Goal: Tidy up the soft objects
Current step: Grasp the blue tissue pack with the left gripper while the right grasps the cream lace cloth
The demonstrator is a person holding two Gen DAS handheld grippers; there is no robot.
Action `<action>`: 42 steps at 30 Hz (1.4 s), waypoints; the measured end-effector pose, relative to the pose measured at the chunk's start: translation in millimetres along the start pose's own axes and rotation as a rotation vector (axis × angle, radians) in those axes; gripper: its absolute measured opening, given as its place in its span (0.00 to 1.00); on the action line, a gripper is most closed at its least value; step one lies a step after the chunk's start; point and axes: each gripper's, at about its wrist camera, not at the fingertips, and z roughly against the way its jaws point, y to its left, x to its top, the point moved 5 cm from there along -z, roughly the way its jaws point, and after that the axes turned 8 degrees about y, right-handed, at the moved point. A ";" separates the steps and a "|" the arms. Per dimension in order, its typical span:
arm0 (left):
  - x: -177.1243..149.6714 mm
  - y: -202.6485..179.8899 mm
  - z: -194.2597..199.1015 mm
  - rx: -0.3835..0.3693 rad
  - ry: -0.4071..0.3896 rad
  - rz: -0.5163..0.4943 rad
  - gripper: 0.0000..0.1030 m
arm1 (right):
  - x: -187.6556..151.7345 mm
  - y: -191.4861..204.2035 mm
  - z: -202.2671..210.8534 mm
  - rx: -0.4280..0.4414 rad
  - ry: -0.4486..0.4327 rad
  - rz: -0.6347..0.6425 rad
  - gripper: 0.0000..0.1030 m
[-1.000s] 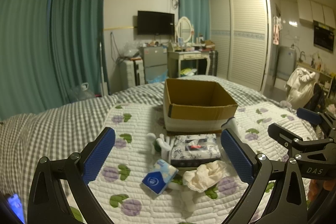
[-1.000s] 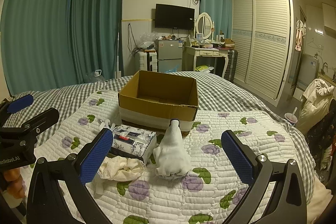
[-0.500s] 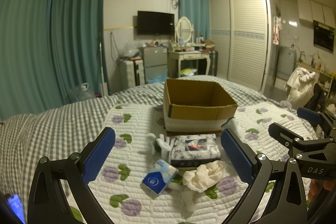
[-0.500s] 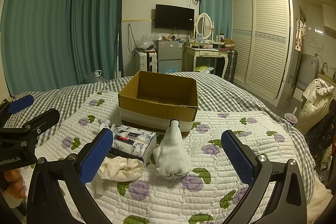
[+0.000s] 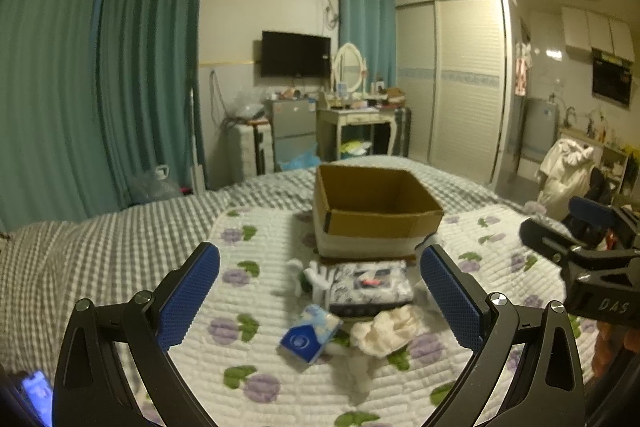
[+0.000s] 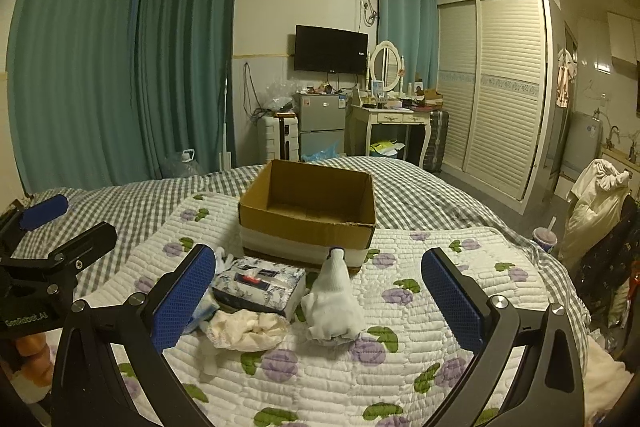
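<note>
An open, empty cardboard box (image 5: 372,211) (image 6: 308,211) stands on the quilted bed. In front of it lie a floral tissue pack (image 5: 370,287) (image 6: 260,283), a small blue tissue packet (image 5: 310,333), a crumpled cream cloth (image 5: 384,331) (image 6: 246,327), a white glove (image 5: 316,277) and a rolled white sock (image 6: 334,303). My left gripper (image 5: 320,291) is open and empty, hovering short of the pile. My right gripper (image 6: 318,295) is open and empty, with the sock and tissue pack between its fingers in view. Each gripper shows in the other's view, the right one (image 5: 580,251) and the left one (image 6: 52,251).
The white quilt with purple flowers (image 6: 420,327) lies over a grey checked bedspread (image 5: 100,247). Behind the bed stand a small fridge (image 6: 322,127), a dressing table (image 6: 394,119), a wardrobe (image 6: 504,87) and teal curtains (image 6: 120,67). Clothes hang on a chair (image 6: 596,211) at the right.
Both grippers have tilted or risen slightly, so the scene sits a little lower in both views. The objects on the bed have not moved.
</note>
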 end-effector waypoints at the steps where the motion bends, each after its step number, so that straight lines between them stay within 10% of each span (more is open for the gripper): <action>1: -2.6 3.9 -1.8 0.003 0.011 0.003 0.99 | -1.7 2.1 0.7 0.004 0.006 -0.003 1.00; 18: -100.9 46.5 -126.3 0.038 0.350 0.008 0.93 | -96.3 71.8 -162.3 0.159 0.400 0.050 0.86; 26: -105.1 24.9 -169.3 -0.014 0.399 -0.029 0.93 | -104.8 61.9 -181.8 0.177 0.417 0.014 0.32; 33: -110.9 15.5 -195.5 -0.094 0.451 -0.036 0.67 | -96.2 57.1 -168.4 0.190 0.374 0.013 0.24; 42: -99.7 14.3 -151.2 -0.094 0.390 -0.041 0.59 | -87.3 58.1 -140.9 0.188 0.338 0.018 0.22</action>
